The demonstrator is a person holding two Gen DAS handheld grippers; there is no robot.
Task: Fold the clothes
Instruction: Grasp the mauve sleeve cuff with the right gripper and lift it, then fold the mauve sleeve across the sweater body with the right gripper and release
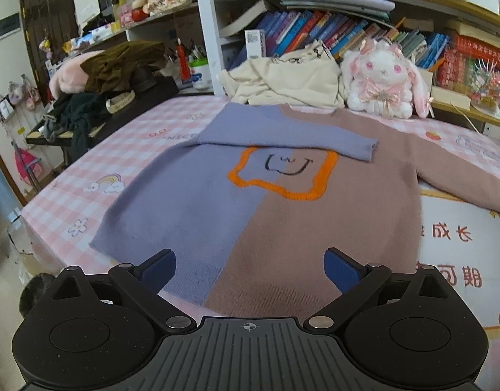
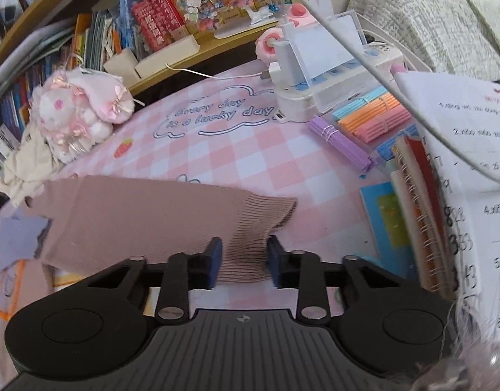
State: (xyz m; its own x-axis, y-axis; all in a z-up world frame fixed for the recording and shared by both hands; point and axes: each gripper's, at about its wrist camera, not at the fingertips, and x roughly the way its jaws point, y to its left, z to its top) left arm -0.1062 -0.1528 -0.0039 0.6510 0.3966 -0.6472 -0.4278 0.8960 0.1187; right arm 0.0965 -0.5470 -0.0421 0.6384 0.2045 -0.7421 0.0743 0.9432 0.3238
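The right gripper (image 2: 244, 262) is clamped on the ribbed cuff (image 2: 250, 244) of the pink-brown sleeve (image 2: 136, 224), its two blue pads pinching the knit from either side. The left gripper (image 1: 250, 268) hangs with its jaws wide apart and nothing between them, just above the near hem of the sweater (image 1: 266, 208).

The sweater lies flat on a pink-and-white checked cloth (image 2: 250, 166), front up: one half lilac, the other pink-brown, with an orange-outlined patch and a drawn smile (image 1: 284, 171) at the chest. Its lilac sleeve (image 1: 282, 137) is already folded across the chest, while the other stretches away to the right, onto the cloth (printed with a cloud reading "Every day is a lucky day").

At the far edge, beyond the collar, sit one crumpled cream garment (image 1: 282, 81) and one fluffy white plush rabbit (image 1: 385, 79) with pink bows, both close to the sweater's neckline. To the right of the held cuff lie a spiral notebook (image 2: 422, 215), loose printed sheets (image 2: 471, 150) and a purple bundle of sticks (image 2: 341, 145); further off are more bundles in orange, pink and blue (image 2: 377, 114), a clear plastic box (image 2: 334, 65) and a white power strip (image 2: 380, 55) with a cable trailing over. Bookshelves (image 1: 347, 29) crowd the far side, and dark clothes (image 1: 87, 110) are heaped at far left.
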